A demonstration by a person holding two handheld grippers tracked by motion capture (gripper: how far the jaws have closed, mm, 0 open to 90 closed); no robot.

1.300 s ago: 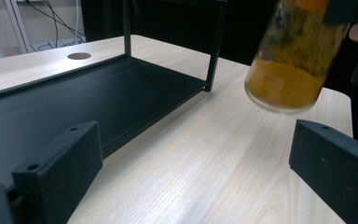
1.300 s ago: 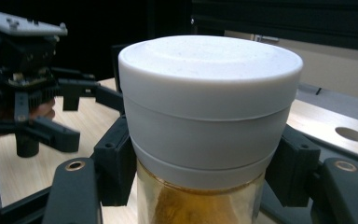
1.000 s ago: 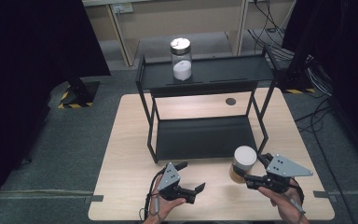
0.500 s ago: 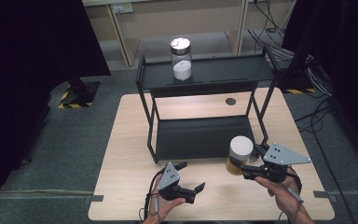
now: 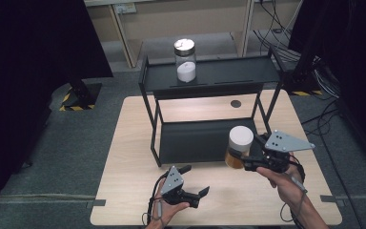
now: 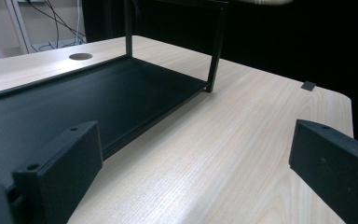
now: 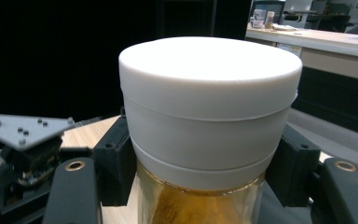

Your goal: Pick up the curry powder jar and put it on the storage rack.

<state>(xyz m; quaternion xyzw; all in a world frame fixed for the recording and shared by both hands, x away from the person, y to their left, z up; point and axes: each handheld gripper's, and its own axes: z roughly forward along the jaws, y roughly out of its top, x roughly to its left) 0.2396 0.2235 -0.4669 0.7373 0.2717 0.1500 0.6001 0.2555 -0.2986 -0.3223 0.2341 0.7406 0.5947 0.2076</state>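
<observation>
My right gripper (image 5: pixel 244 160) is shut on an amber jar with a white lid (image 5: pixel 240 144), held upright above the table just in front of the black two-tier rack (image 5: pixel 209 76). In the right gripper view both jaws press the jar (image 7: pixel 208 121) just under its lid. A clear jar with white powder (image 5: pixel 185 60) stands on the rack's top shelf. Near the table's front edge my left gripper (image 5: pixel 203 194) rests open and low, with nothing between its fingers (image 6: pixel 60 163); it faces the rack's lower shelf (image 6: pixel 51 102).
The wooden table (image 5: pixel 128 167) has a round cable hole (image 5: pixel 236 103) behind the rack. The rack's lower shelf (image 5: pixel 195 138) is bare. Cables and a stand base lie on the grey floor around the table.
My right gripper has carried the amber jar up and to the left, toward the rack's front right corner. The left gripper has stayed put.
</observation>
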